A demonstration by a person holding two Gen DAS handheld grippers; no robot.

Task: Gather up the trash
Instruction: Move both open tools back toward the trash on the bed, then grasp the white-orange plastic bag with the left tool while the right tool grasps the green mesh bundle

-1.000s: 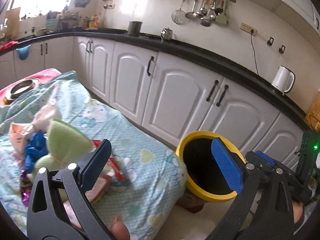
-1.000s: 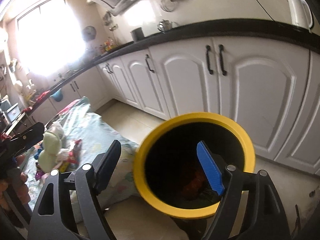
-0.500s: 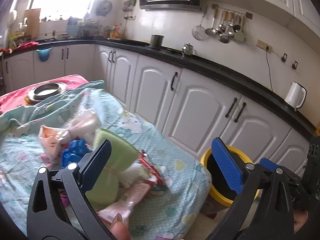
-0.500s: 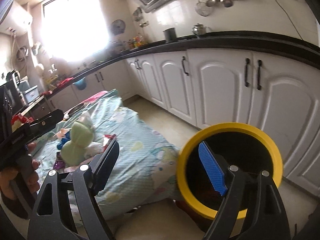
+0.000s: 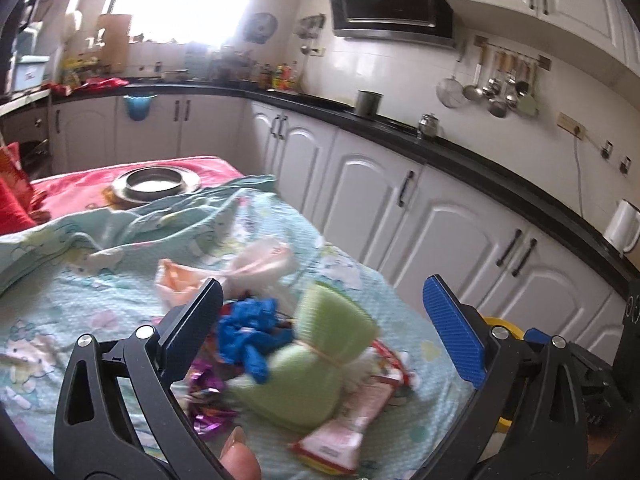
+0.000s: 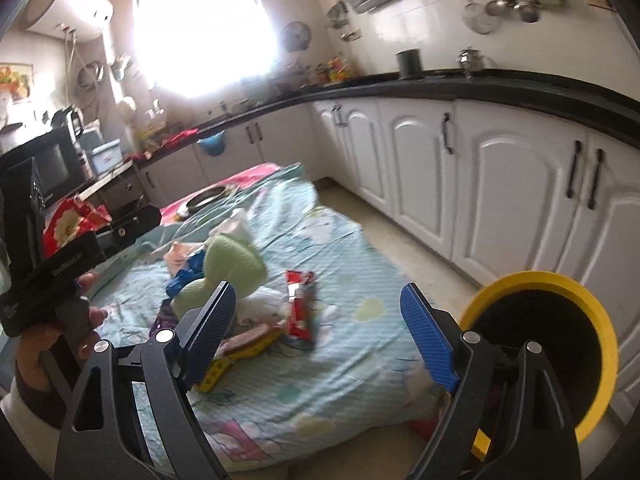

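Blurred trash pile (image 5: 304, 360), bin (image 6: 540, 356) half-hidden

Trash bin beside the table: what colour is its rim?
Yellow rim on the trash bin, dark inside; clearest in the right wrist view.

both grippers, left gripper (image 5: 322, 322) and right gripper (image 6: 320, 330), gape with nothing held, right fingers just widening.
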